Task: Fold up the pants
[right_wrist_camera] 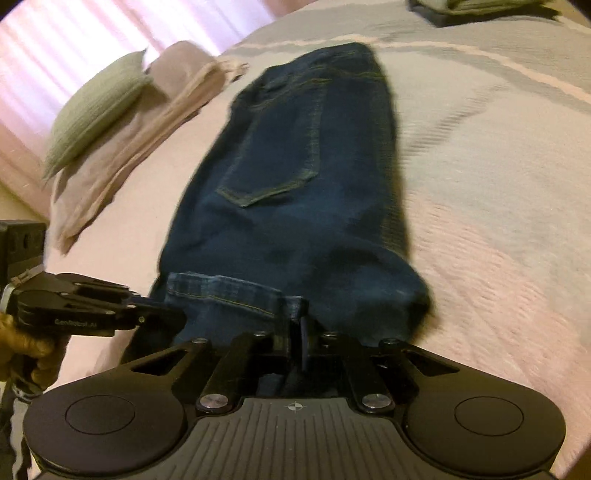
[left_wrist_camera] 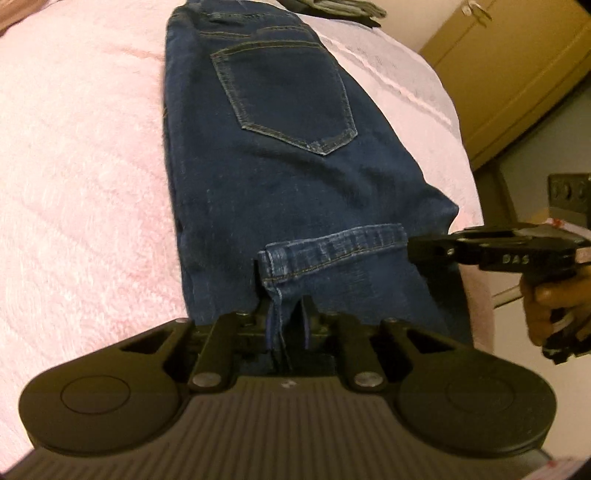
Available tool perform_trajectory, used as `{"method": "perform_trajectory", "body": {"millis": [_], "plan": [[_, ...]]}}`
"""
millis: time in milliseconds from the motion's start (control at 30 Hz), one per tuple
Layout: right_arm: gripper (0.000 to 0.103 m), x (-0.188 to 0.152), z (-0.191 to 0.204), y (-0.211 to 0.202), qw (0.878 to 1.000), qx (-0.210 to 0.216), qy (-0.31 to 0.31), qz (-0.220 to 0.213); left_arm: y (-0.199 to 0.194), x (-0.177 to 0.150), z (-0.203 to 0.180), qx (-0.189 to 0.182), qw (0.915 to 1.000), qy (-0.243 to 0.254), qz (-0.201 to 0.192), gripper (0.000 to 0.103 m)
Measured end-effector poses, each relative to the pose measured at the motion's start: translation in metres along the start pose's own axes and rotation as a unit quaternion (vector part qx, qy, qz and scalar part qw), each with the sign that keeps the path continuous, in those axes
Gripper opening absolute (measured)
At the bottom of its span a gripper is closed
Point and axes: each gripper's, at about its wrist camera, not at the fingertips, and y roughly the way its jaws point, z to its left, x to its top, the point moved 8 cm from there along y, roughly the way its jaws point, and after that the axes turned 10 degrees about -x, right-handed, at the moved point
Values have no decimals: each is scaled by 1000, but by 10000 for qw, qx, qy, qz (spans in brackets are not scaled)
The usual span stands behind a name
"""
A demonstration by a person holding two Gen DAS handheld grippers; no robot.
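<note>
Denim hem (left_wrist_camera: 332,240) sits nearest, pinched at both ends: left tongs (left_wrist_camera: 286,317) closed on its one corner, right tongs (right_wrist_camera: 295,332) closed on the other, each held by a hand (left_wrist_camera: 546,306). Pants (left_wrist_camera: 280,147) lie on the bed (left_wrist_camera: 74,166), already doubled lengthwise, back pocket (left_wrist_camera: 284,92) up, waistband at the far end. Hem is raised over the thigh area, so the step in hand looks like the crosswise fold, leg ends toward waist. Next move calls for carrying both corners forward evenly, laying the hem square near the waistband, then letting go. Beyond: pillow (right_wrist_camera: 96,107), folded clothes (left_wrist_camera: 340,9).
</note>
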Motion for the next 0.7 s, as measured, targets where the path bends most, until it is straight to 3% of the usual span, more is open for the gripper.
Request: {"method": "perform_trajectory", "body": {"millis": [133,200,300,433,467,533,633,700], "plan": [[9,-4,10,-21,9994,-290,-205,-12,-12,-1,1,195,9998,55,44,13],[15,-10,29,-45,9990,-50,-403,-179,-33,-3,-7,326,9993,162,10,13],[20,-37,64,-66,9964,588,-596,-108,-57,-14,-34,12,9997,241,-24,13],[32,-95,90,-52,9901,933,-964,406,-52,-66,-71,-651,9957,432,493,13],[35,-109,89,-44,9891,899,-1029,558,-46,-84,-73,-702,9942,452,673,14],[35,-119,91,-42,9892,758,-1187,400,-31,-120,-65,-471,9927,519,982,13],[35,-118,100,-62,9906,677,-1136,337,-41,-125,-62,-379,9963,274,724,13],[35,-122,114,-84,9885,948,-1163,161,-61,-124,-75,-317,9975,392,500,13]]}}
